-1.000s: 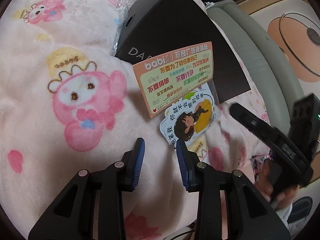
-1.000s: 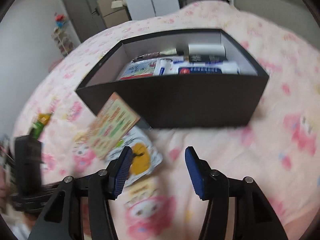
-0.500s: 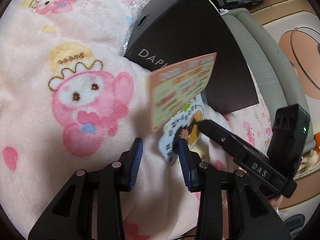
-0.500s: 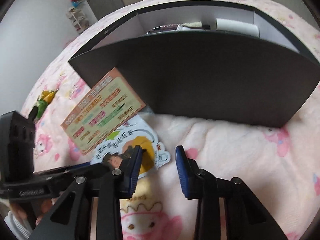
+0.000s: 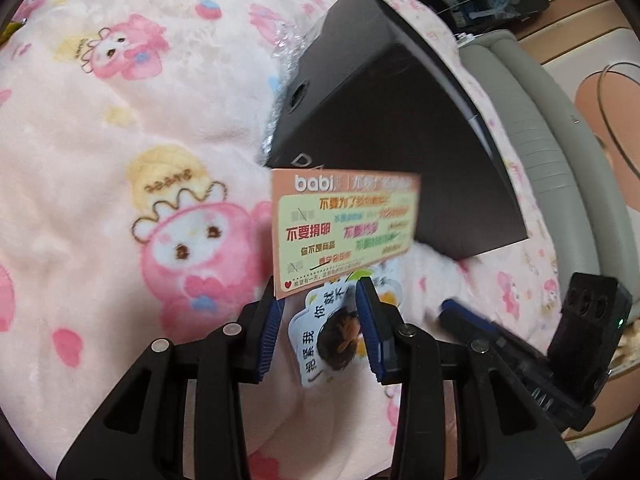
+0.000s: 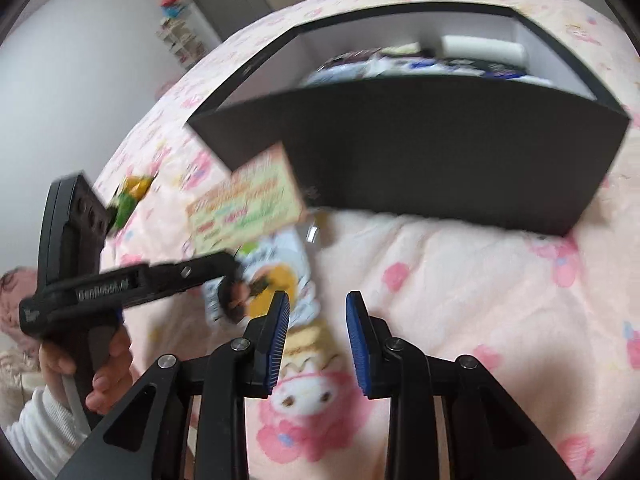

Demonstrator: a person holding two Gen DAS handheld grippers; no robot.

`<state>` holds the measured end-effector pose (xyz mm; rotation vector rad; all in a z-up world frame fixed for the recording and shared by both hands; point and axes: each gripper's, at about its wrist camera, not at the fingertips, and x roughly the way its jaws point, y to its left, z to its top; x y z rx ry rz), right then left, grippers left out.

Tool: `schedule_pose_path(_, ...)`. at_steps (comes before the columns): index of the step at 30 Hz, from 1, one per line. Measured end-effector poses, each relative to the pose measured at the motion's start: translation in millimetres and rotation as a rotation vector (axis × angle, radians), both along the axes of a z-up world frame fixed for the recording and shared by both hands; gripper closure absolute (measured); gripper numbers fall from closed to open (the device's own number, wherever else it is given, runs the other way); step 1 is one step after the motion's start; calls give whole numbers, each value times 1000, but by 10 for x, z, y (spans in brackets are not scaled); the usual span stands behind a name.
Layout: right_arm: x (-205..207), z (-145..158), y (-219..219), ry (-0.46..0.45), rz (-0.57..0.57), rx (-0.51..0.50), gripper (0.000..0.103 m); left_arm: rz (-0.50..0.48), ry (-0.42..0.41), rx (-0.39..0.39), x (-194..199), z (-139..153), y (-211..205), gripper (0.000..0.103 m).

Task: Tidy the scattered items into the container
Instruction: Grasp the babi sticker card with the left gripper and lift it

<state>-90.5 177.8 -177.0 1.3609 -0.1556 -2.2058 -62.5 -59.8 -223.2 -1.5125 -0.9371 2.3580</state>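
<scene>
Orange-bordered and printed with coloured characters, the babi card (image 5: 344, 232) stands tilted up off the bed, its lower left corner at the left finger of the left tool (image 5: 320, 332); whether it is pinched there or merely propped I cannot tell, and the jaws stand moderately apart. Beneath it, between those fingers, lies a white cartoon sticker (image 5: 332, 336) flat on the pink blanket (image 5: 120, 160). Just behind the card sits the black box (image 6: 420, 160), open-topped, with blurred packets and a white roll (image 6: 480, 46) inside. The right tool (image 6: 318, 336) hovers over the blanket with jaws apart and empty, beside the sticker. A hand (image 6: 104, 368) grips the left tool's handle, and a green-and-yellow item (image 6: 130, 196) lies farther left on the blanket.
</scene>
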Motion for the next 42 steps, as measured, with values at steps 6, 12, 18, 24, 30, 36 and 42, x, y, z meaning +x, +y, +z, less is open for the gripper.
schedule_pose_path(6,-106,-117,169,0,-111,-40,71,-21,-22,-69,9,-58,138,65)
schedule_pose_path(12,-21,-123,70,-23,-7,-95,73,-27,17,-86,45,96,98,73)
schedule_pose_path(18,100,12,-43,-12,77,-126,73,14,30,-99,143,225,-141,73)
schedule_pose_path(24,-31,-108,161,5,-74,-59,70,46,-35,-68,65,21,-26,60)
schedule_pose_path(30,-148,-322,245,-36,-101,-60,69,21,-46,-117,-24,-43,90,60)
schedule_pose_path(36,-119,-331,159,-38,-38,-102,69,13,-28,-135,-87,36,105,64)
schedule_pose_path(42,-51,-288,39,-69,44,-134,69,38,-18,-125,-110,122,-15,64)
